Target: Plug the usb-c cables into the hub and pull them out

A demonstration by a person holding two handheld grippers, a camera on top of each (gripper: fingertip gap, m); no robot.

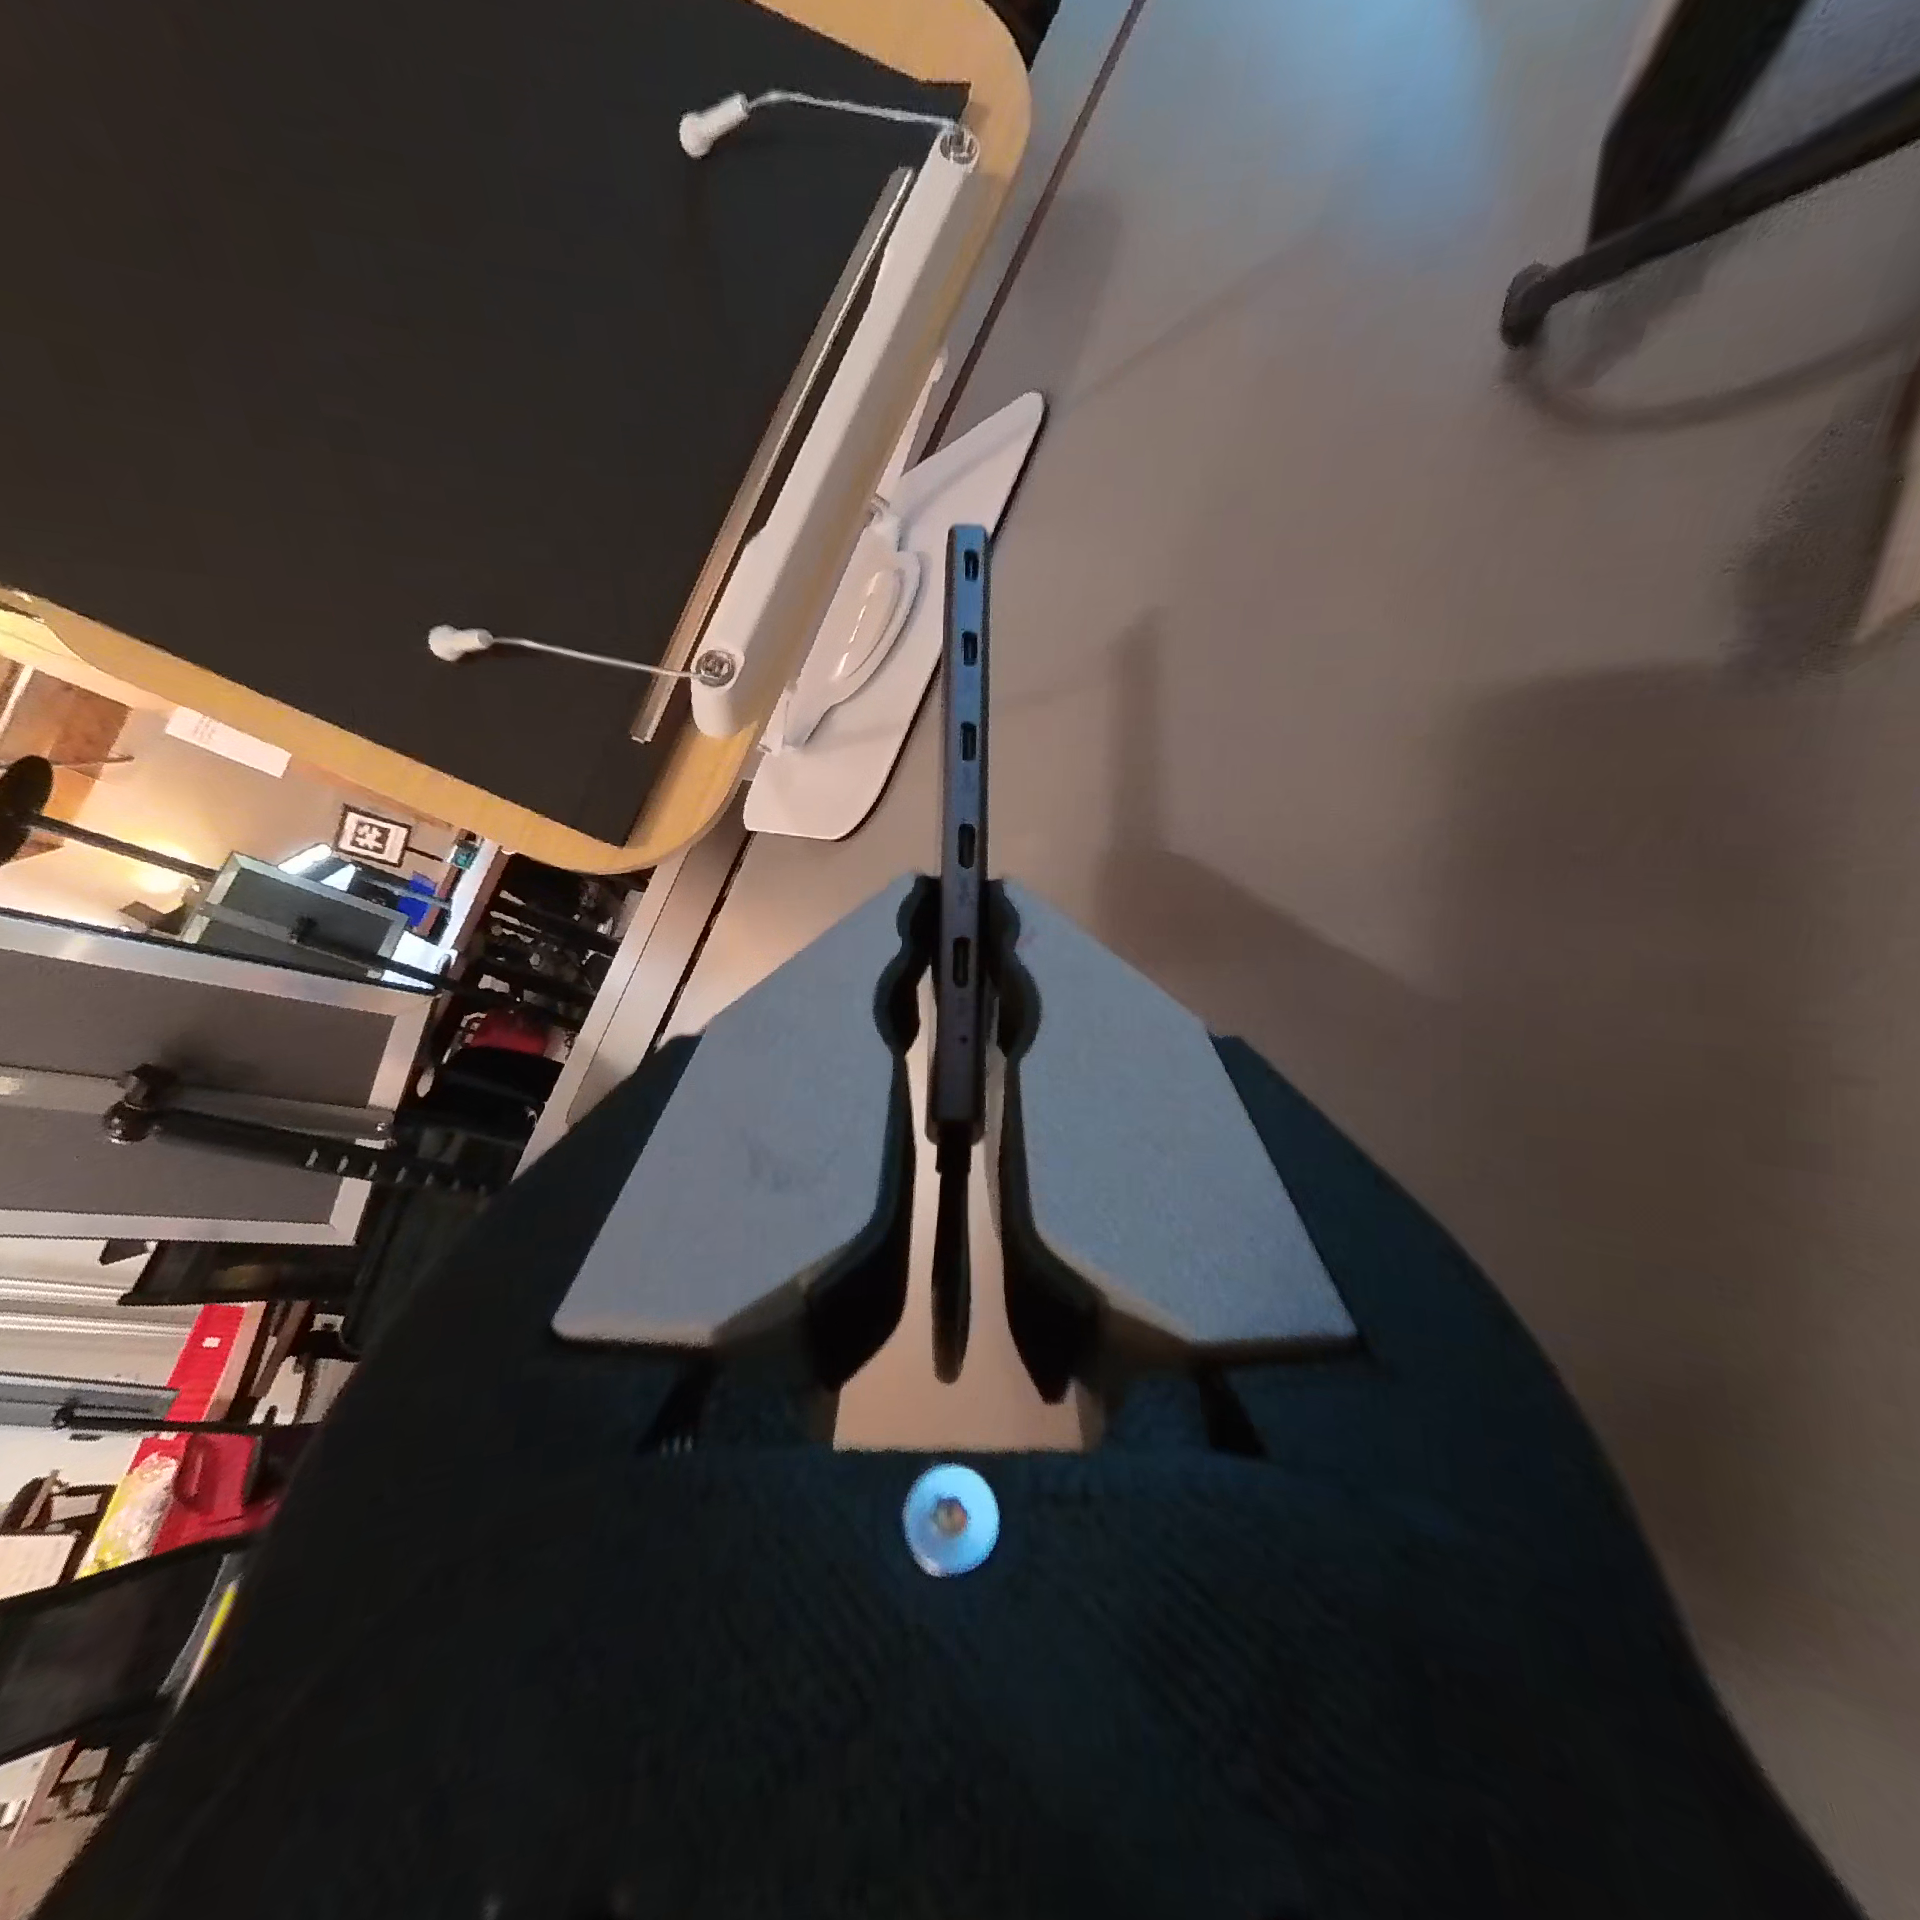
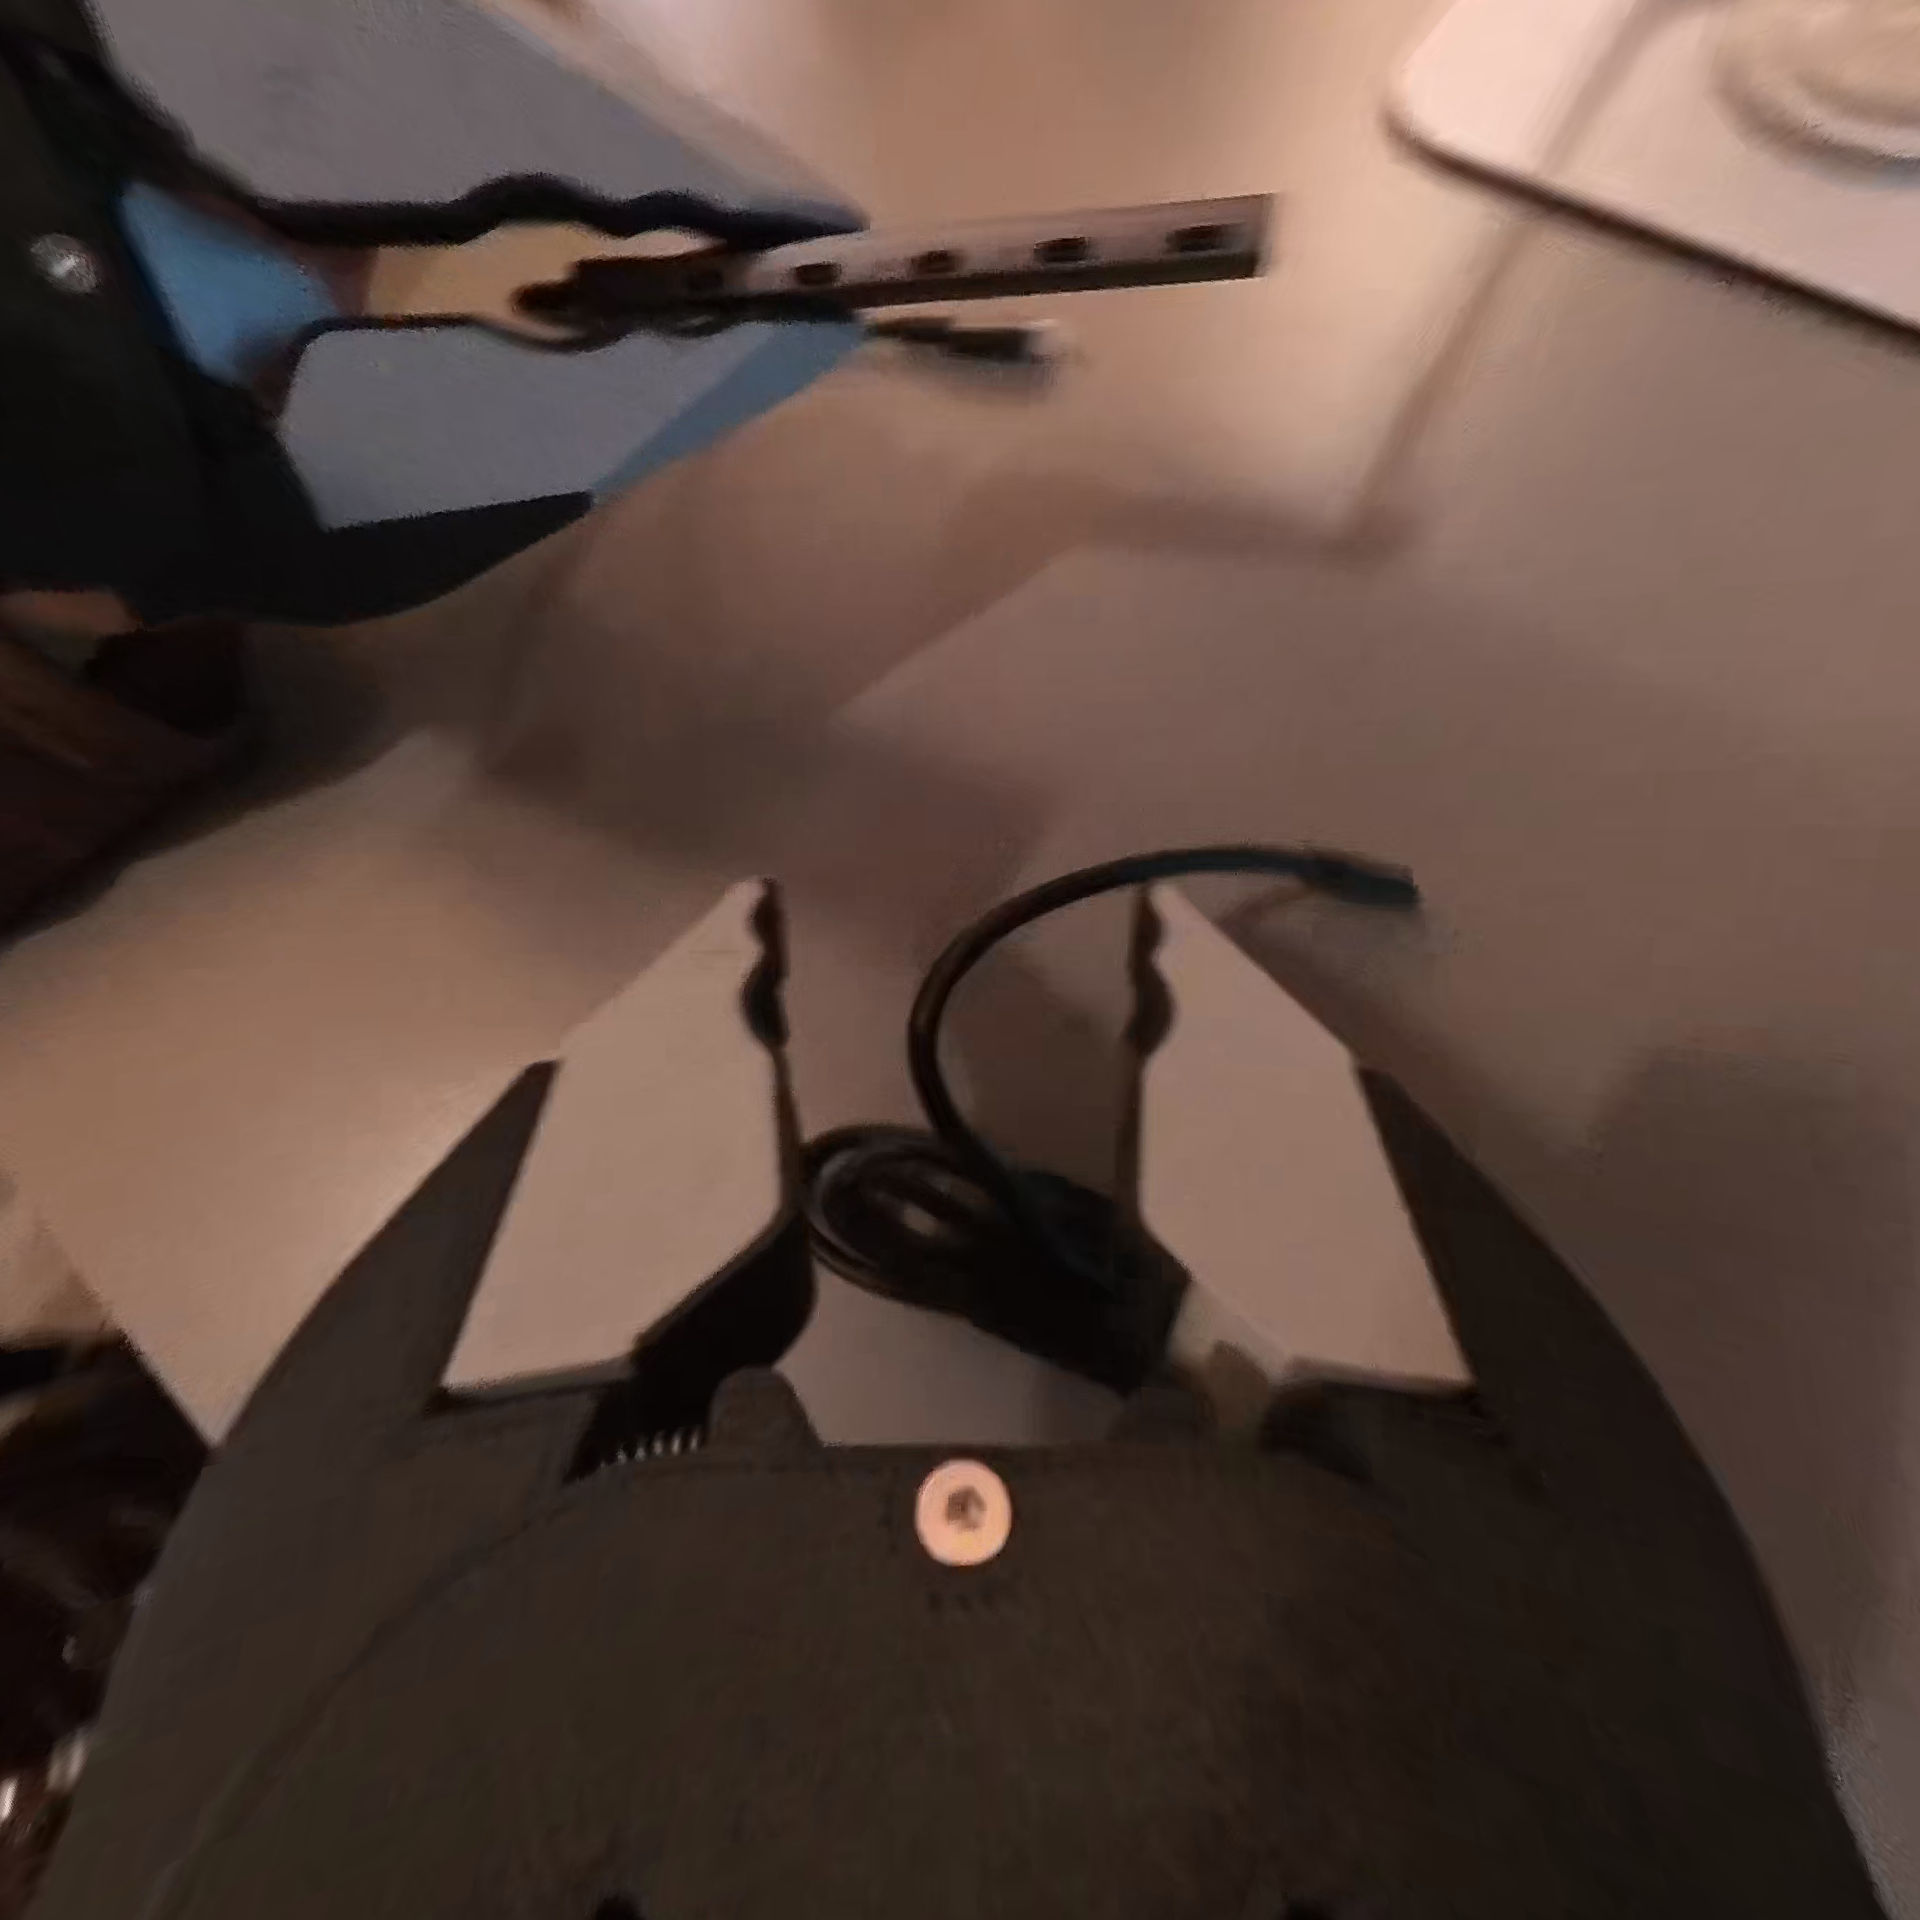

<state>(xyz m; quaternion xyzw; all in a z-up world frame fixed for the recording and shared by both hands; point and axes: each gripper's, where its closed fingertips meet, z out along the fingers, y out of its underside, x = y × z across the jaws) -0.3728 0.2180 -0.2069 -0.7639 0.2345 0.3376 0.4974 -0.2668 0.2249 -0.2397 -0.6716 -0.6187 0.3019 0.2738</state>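
My left gripper (image 1: 961,894) clamps one hub (image 1: 964,748) edge-on above the desk (image 1: 1351,727) — five ports visible, none occupied. My right gripper (image 2: 954,914) gapes empty over one coiled black cable (image 2: 966,1049).

Left wrist view looks forward along its gripper (image 1: 961,904), rolled sideways, close over the worktop (image 1: 1351,935). Right wrist view faces low across the same worktop, blurred. Both show the hub (image 1: 964,748) and white stand base (image 1: 914,623).
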